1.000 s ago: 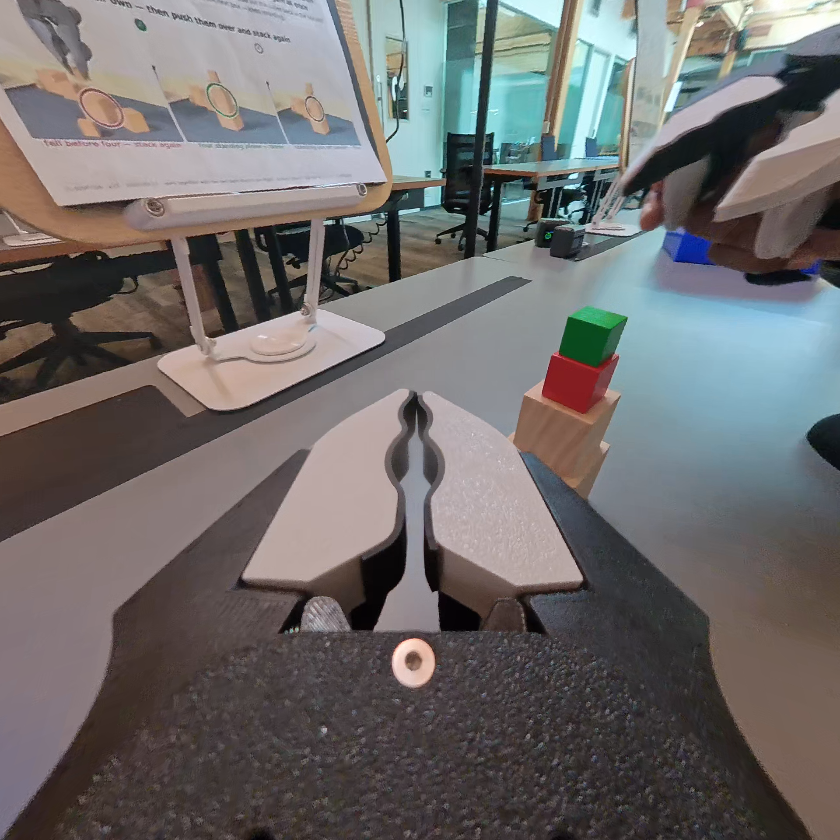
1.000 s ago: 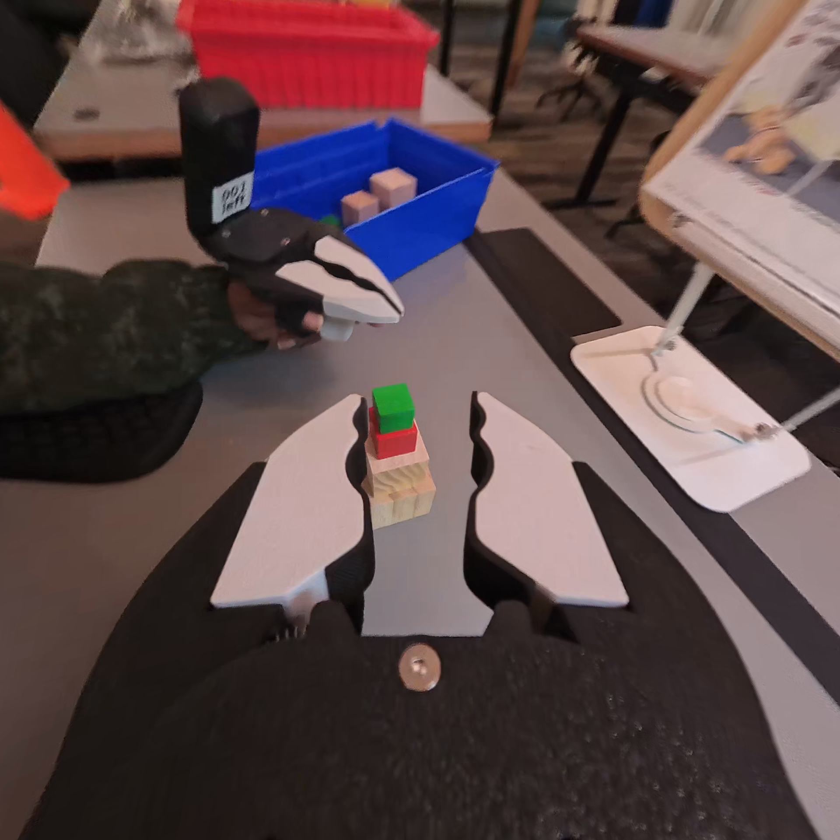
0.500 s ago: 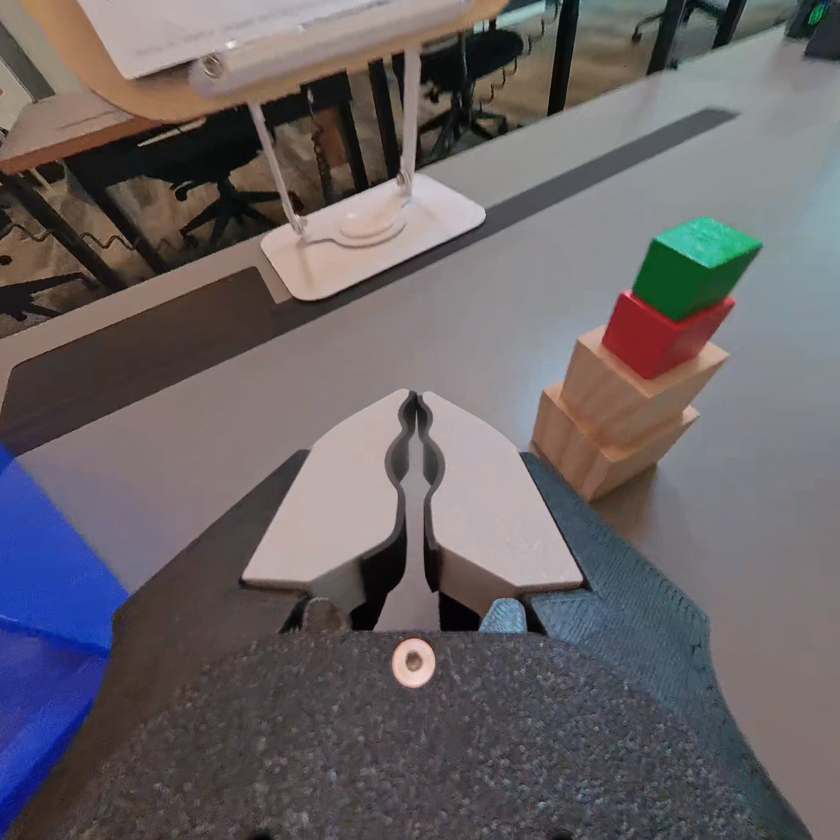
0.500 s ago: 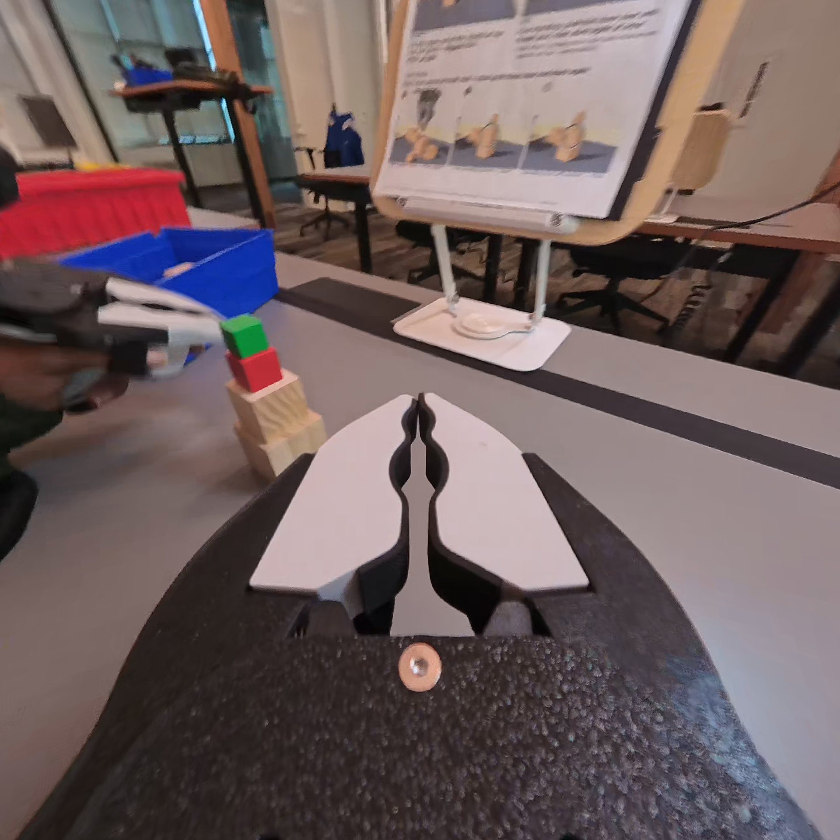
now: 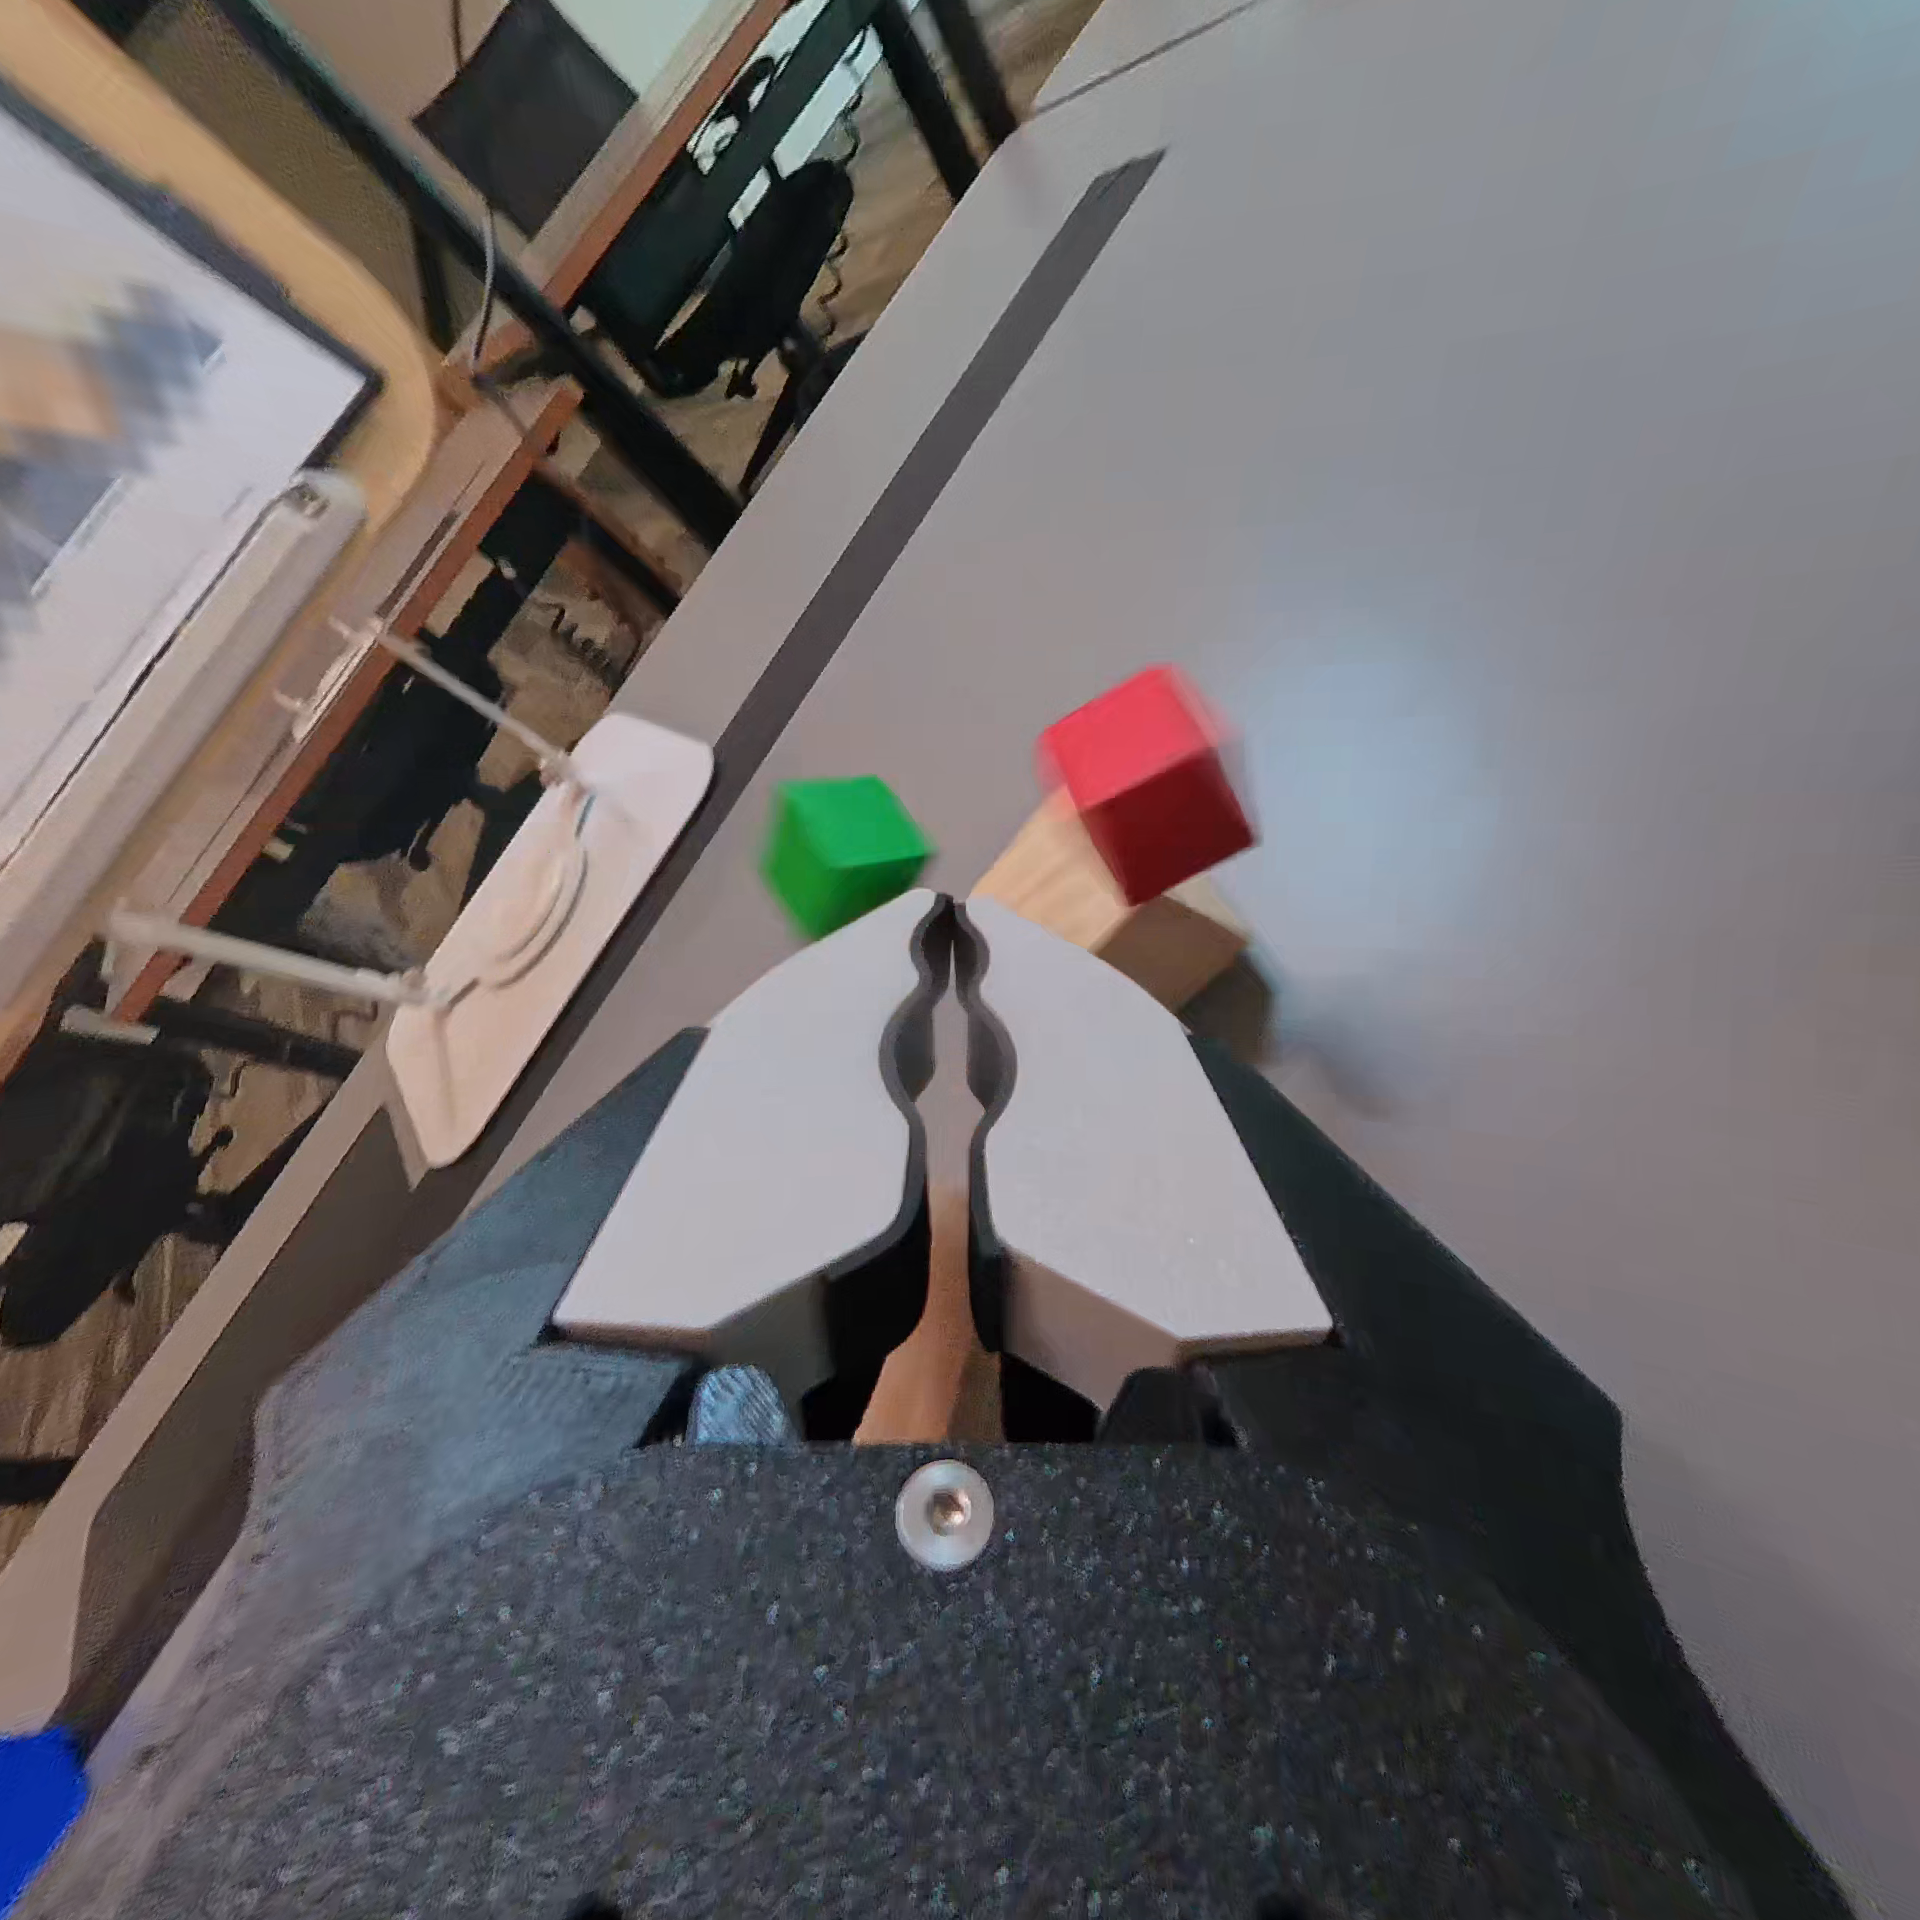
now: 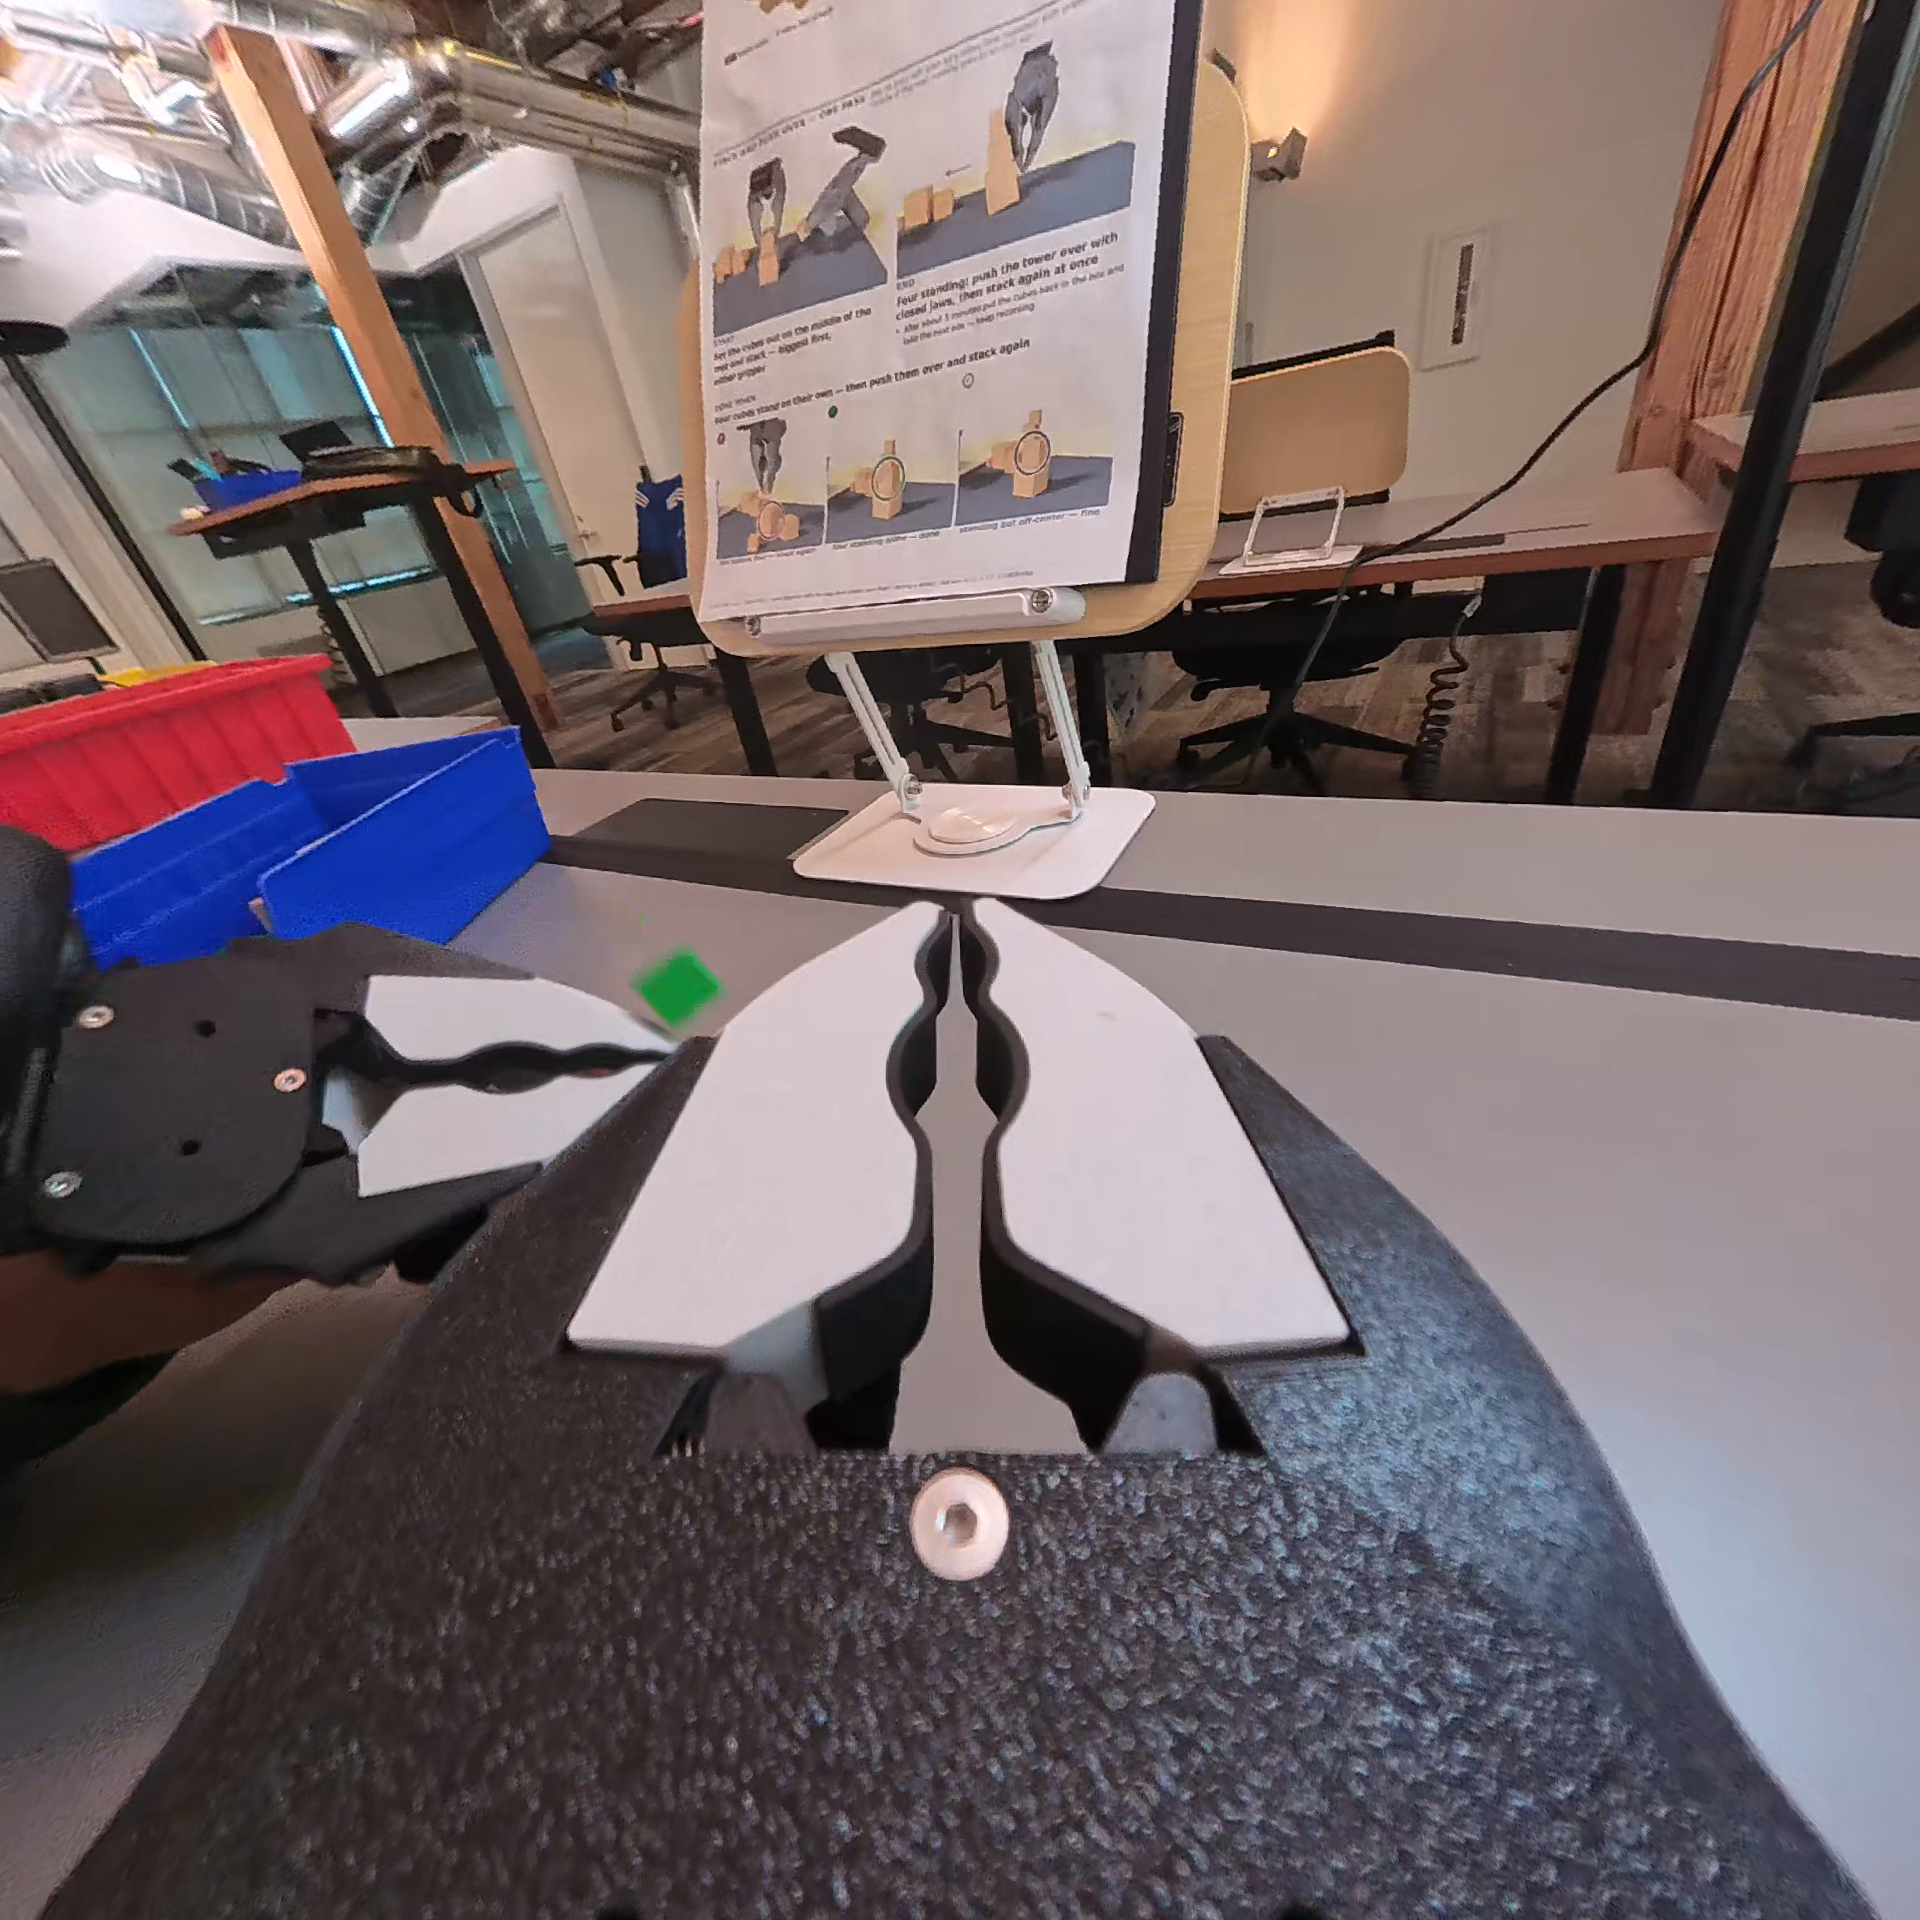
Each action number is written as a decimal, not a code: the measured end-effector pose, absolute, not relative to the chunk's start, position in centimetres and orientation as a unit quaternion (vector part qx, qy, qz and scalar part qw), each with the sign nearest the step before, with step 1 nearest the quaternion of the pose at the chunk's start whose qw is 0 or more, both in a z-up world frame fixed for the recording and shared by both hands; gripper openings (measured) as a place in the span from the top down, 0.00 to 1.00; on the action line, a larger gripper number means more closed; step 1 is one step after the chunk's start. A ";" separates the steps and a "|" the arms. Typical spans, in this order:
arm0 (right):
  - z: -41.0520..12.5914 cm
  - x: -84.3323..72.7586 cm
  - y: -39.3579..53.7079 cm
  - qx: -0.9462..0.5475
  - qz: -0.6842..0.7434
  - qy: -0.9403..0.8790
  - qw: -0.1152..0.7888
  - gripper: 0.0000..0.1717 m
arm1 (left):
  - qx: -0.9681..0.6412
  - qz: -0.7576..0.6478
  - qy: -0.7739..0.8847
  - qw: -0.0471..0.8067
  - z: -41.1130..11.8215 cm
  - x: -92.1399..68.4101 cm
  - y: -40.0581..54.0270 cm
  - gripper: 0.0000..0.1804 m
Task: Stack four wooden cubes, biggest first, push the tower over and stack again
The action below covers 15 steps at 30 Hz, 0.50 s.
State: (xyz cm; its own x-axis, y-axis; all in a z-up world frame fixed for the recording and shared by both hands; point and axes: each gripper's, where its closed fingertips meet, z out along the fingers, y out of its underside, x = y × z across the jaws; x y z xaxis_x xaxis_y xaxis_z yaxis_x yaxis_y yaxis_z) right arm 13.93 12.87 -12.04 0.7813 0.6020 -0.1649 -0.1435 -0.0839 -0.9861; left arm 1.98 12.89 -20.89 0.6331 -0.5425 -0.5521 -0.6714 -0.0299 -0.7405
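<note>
Table (image 6: 1558,1091): grey top with a dark strip (image 6: 1455,961) running across it; it bears everything below.
Stand (image 6: 977,836): white base plate on the strip, two thin legs up to a tan board with a printed sheet (image 6: 925,291) clipped on. It sits just beyond the right gripper's tips.
Red bin (image 6: 156,727): far left, behind the blue bins.
Blue bins (image 6: 405,831): two, side by side at the table's left, near the left gripper.
Right gripper (image 6: 958,920): white fingers (image 6: 1122,1122) brought together, tips meeting on nothing, above bare table and pointed at the stand.
Left gripper (image 5: 951,914): fingers (image 5: 769,1132) closed, nothing gripped. The tips are in among the blocks, green to their left, wood and red to their right. In the right wrist view it lies on its side at lower left (image 6: 655,1055), a hand (image 6: 125,1320) under it.
Wood blocks (image 5: 1132,914): pale, tilted, just right of the left tips and partly hidden by that finger; one also shows through the slot below the fingers. Contact cannot be judged.
Red cube (image 5: 1143,779): blurred, tilted, against the wood block's upper edge.
Green cube (image 5: 842,847): blurred, apart from red, just left of the left tips, between them and the stand's base.
</note>
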 end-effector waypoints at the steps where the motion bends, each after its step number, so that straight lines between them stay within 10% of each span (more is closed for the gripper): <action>1: -12.3 14.1 13.0 -0.681 0.282 -0.168 0.654 0.99 | -0.707 0.054 0.431 0.558 -20.7 2.8 12.6 1.00; 15: -14.1 13.1 13.2 -0.697 0.273 -0.191 0.635 0.97 | -0.711 -0.166 0.252 0.635 -13.7 -8.3 10.5 1.00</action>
